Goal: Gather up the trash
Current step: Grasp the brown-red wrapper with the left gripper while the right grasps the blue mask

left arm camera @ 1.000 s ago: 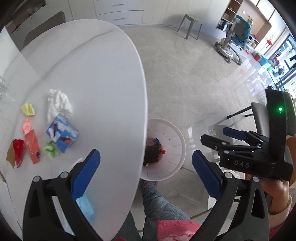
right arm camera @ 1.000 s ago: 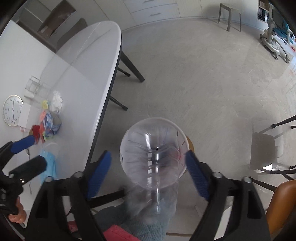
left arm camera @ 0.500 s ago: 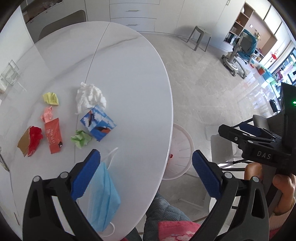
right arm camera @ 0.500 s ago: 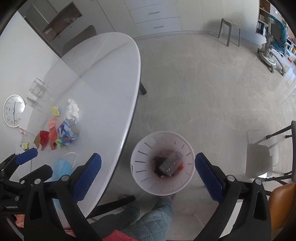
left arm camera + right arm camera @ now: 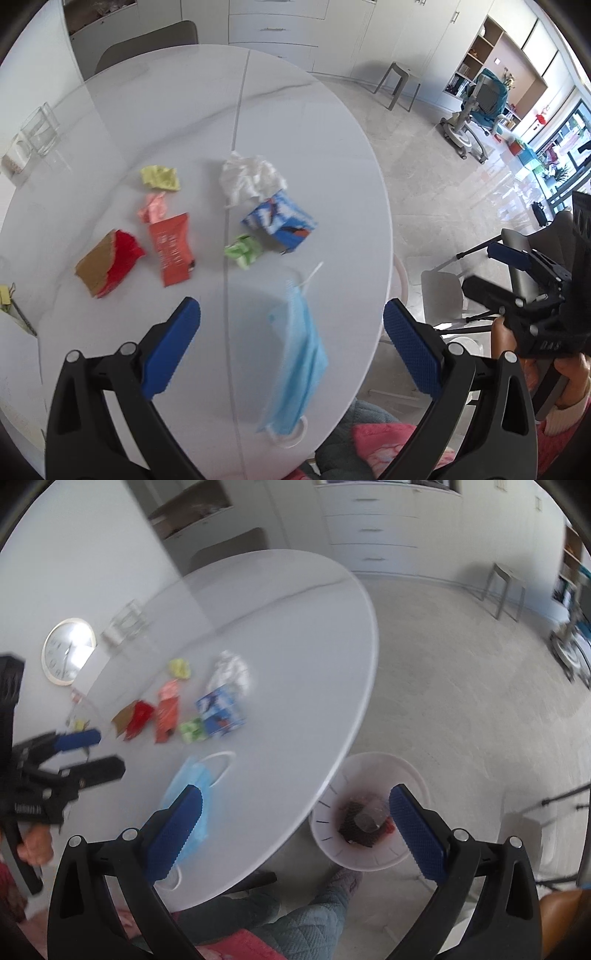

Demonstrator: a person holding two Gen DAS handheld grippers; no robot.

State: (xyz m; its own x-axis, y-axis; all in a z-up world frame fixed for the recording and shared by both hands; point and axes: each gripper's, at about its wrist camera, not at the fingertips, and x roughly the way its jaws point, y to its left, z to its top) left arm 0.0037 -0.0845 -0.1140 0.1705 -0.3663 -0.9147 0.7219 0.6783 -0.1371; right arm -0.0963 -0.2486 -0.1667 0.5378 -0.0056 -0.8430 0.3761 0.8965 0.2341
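Trash lies on the white oval table: a blue face mask near the front edge, a blue carton, a crumpled white tissue, green paper, an orange wrapper, red and brown card, pink paper and yellow paper. My left gripper hangs open above the mask, holding nothing. My right gripper stands open and holds nothing, over the table edge beside the white bin on the floor, which holds dark trash and a clear crushed bottle.
Glass jars stand at the table's far left edge; a clock leans on the wall. A chair sits behind the table, a stool and a blue wheeled seat farther off. The person's knees are below the table edge.
The clear bottle left the right gripper and now lies in the bin; that gripper opened wider and rose. Both grippers swung from the bin toward the table, so the mask now sits under the left one.
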